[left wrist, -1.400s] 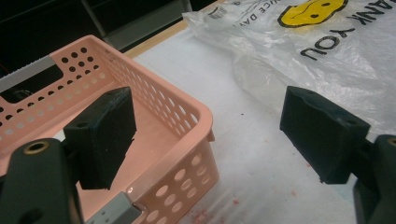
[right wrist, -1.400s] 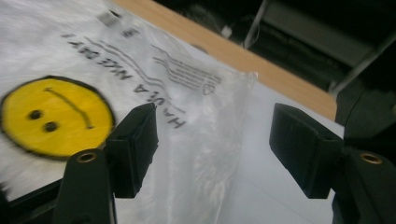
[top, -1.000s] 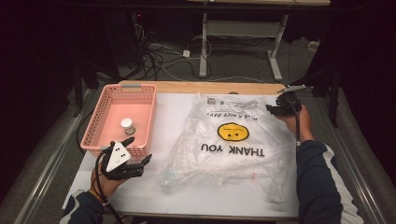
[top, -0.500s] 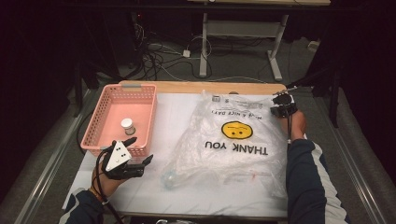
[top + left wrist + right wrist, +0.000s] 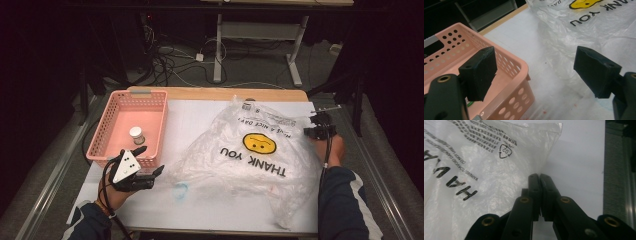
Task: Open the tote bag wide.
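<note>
**Right claw pinches the bag's far edge**

We see the plastic bag (image 5: 255, 150) spread flat on the worktop (image 5: 195, 120), its long axis running from the near right corner toward the far left. Our right claw (image 5: 316, 126) sits at the bag's far right edge, so the bulk of the film lies to that claw's left and back toward us. In the right gripper view the jaws stand pressed together, having just been closing, and the thin edge of the bag (image 5: 499, 170) meets their tips; we judge the film is clenched between them, though the pinch itself is too fine to see clearly.

Our left claw (image 5: 150, 165) rests near the bag's opposite, left side, released, with its 2 pads wide apart and nothing between them. The pink basket (image 5: 506, 67) sits under its left pad, and the bag lies ahead and to its right. A small jar (image 5: 136, 135) stands inside the basket.

The right hand is clearly nearer the bag's edge; any lift or pull would start there.
</note>
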{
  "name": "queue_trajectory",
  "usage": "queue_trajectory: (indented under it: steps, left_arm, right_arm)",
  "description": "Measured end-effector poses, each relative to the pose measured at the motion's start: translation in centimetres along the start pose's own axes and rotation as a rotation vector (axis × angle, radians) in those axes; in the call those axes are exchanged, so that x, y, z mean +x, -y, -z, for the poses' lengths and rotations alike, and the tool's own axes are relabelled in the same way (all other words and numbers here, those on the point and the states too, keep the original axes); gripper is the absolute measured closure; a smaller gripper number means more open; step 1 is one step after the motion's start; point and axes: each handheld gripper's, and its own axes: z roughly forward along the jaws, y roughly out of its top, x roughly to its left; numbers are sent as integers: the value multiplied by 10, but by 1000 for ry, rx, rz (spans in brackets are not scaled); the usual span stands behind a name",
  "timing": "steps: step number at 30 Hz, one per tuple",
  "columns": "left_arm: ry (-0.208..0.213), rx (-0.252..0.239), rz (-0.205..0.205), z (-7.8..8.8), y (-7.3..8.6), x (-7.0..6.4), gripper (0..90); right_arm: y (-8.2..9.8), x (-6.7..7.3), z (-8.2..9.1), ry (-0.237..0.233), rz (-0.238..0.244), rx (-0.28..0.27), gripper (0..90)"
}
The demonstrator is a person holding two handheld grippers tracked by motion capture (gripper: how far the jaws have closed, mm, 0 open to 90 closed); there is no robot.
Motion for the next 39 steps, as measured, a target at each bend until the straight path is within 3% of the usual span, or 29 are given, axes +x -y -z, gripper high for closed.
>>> queue_trajectory:
  steps: [5,6,7,8,11,13,14,15,17,19,20,21,22,23,25,26,27,28,29,30,31,33,34,35,39]
  left_arm:
    - [-9,6,-7,0,-1,-1,182]
    - [-12,5,-8,0,-1,-1,182]
    - [-12,5,-8,0,-1,-1,182]
    - [-14,6,-6,0,-1,-1,182]
    - [-16,16,-5,-2,-1,-1,183]
    - [-17,17,-6,-2,-1,-1,183]
    - [-18,18,-8,-3,-2,-2,183]
    - [-19,19,-9,-3,-2,-2,182]
    - [-17,27,-16,-5,-2,-5,183]
    - [-16,30,-19,-6,-2,-6,183]
    - [-15,32,-21,-6,-3,-7,183]
    - [-14,33,-22,-7,-3,-7,183]
    - [-12,34,-20,-7,-3,-8,182]
    - [-11,36,-21,-7,-3,-9,183]
    - [-7,42,-28,-8,-3,-10,183]
    - [-7,45,-34,-8,-3,-11,183]
    - [-5,46,-34,-8,-2,-11,183]
    - [-4,47,-33,-9,-2,-11,183]
    - [-3,49,-31,-9,-2,-10,183]
    - [-2,48,-31,-9,-1,-10,183]
    - [-2,48,-31,-9,-1,-10,183]
    - [0,49,-31,-8,-1,-10,183]
    - [0,50,-31,-8,-1,-10,183]
    - [0,53,-33,-8,-1,-11,183]
    - [-1,58,-41,-8,-1,-12,183]
  right_arm:
    - [18,6,17,0,38,-15,837]
    - [27,12,28,1,64,-35,749]
    - [27,12,28,1,64,-35,749]
    - [36,18,43,-4,94,-93,652]
    - [47,31,75,-92,119,-244,570]
    - [48,50,99,-178,216,-311,536]
    - [48,50,99,-178,216,-311,536]
    - [49,75,117,-305,280,-349,518]
    - [51,108,128,-378,410,-361,492]
    - [53,142,130,-484,515,-344,477]
    - [54,159,128,-515,577,-328,463]
    - [54,159,128,-515,577,-328,463]
    - [56,174,124,-547,628,-305,460]
    - [61,201,116,-587,714,-260,463]
    - [66,219,104,-593,765,-203,462]
    - [66,219,104,-593,765,-203,462]
    - [72,231,91,-605,795,-150,462]
    - [72,231,91,-605,795,-150,462]
    - [78,238,79,-560,812,-86,470]
    - [80,240,72,-549,807,-56,471]
    - [81,240,67,-521,807,-39,477]
    - [81,238,64,-538,786,-37,519]
    - [80,234,61,-562,742,-37,615]
    - [80,233,61,-555,723,-36,676]
    - [78,230,60,-541,703,-45,849]
